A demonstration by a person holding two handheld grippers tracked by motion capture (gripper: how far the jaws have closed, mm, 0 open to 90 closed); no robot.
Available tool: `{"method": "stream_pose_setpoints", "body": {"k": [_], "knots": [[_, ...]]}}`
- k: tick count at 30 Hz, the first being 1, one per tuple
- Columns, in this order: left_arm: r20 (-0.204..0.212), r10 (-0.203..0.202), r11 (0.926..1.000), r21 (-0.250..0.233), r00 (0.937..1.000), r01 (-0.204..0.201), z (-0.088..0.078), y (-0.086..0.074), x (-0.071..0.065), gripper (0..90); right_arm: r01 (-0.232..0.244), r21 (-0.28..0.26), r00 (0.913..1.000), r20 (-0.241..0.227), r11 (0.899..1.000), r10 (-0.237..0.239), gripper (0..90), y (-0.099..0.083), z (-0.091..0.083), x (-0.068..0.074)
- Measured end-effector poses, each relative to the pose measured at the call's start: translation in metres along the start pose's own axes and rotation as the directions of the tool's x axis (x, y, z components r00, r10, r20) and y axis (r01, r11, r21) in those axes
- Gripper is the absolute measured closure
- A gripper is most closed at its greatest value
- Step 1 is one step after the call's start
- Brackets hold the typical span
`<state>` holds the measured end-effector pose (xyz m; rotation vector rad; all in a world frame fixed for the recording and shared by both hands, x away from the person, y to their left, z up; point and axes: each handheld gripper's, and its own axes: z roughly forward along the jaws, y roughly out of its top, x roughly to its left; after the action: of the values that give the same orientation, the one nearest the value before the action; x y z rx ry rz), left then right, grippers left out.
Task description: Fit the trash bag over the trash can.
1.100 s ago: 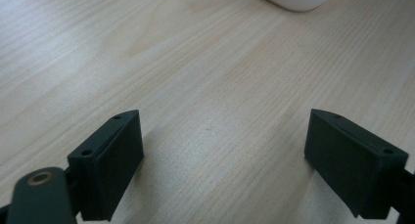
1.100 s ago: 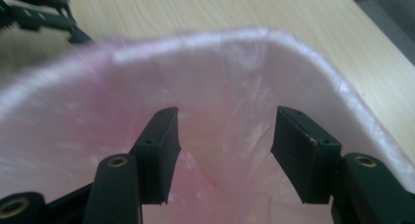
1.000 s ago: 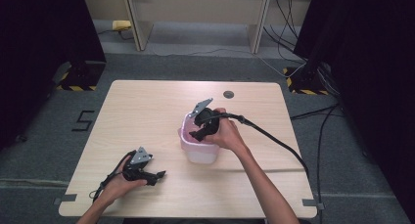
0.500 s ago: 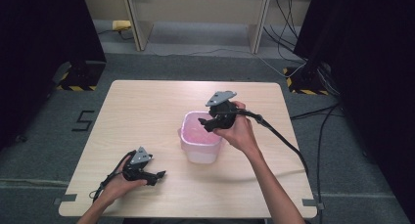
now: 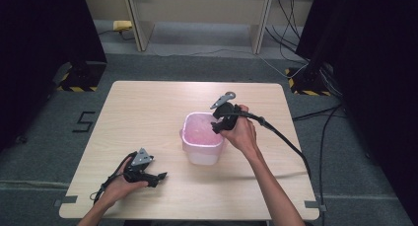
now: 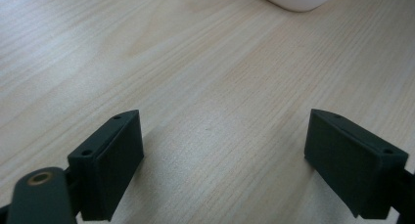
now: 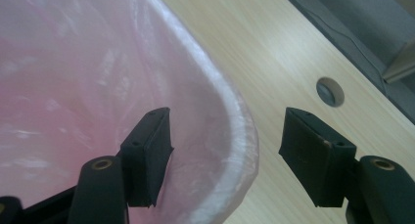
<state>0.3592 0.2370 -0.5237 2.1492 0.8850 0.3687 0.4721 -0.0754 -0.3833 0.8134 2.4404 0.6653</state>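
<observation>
A white bin (image 5: 201, 142) with a pink liner (image 7: 73, 72) is standing mid-frame on the worktop (image 5: 148, 112). The right gripper (image 7: 225, 155) is straddling its rim – jaws spread, just closing slightly (pads clear). Lower left, the left gripper (image 6: 225, 160) is resting, jaws spread.

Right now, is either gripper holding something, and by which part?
Nothing is held. The right gripper straddles the bin rim with open jaws; the left gripper is open.

A pale wood-grain tabletop (image 5: 148, 112) carries one standing thing — a white bin (image 5: 201, 152) lined with a pink bag (image 5: 199, 132), near the middle; a round grey cable port (image 5: 229, 94) sits by the far edge.
</observation>
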Motion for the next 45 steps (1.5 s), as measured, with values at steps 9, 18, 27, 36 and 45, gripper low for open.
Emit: {"method": "stream_pose_setpoints", "body": {"k": [9, 18, 27, 36, 45], "knots": [[0.001, 0.001, 1.0000, 0.002, 1.0000, -0.001, 0.000, 0.000, 0.000, 13.7, -0.001, -0.023, 0.9998, -0.018, 1.000, 0.000, 34.6, 0.001, -0.003, -0.003], [0.001, 0.001, 1.0000, 0.002, 1.0000, -0.001, 0.000, 0.000, 0.000, 13.7, -0.011, -0.068, 0.9998, -0.019, 0.998, 0.009, 34.4, -0.005, -0.029, -0.002], [-0.001, 0.000, 1.0000, 0.000, 1.0000, 0.000, 0.000, 0.000, 0.000, 13.7, 0.002, 0.010, 0.9998, -0.020, 1.000, -0.002, 34.2, -0.005, -0.016, 0.004], [0.000, 0.002, 1.0000, 0.002, 1.0000, -0.002, 0.000, 0.000, 0.000, 13.8, 0.010, 0.012, 0.9985, -0.054, 1.000, -0.010, 32.0, -0.005, -0.012, 0.010], [-0.001, 0.002, 1.0000, 0.002, 1.0000, -0.002, 0.000, 0.000, 0.000, 13.8, -0.044, -0.103, 0.9983, -0.043, 0.994, 0.039, 31.5, -0.006, -0.034, 0.002]]}}
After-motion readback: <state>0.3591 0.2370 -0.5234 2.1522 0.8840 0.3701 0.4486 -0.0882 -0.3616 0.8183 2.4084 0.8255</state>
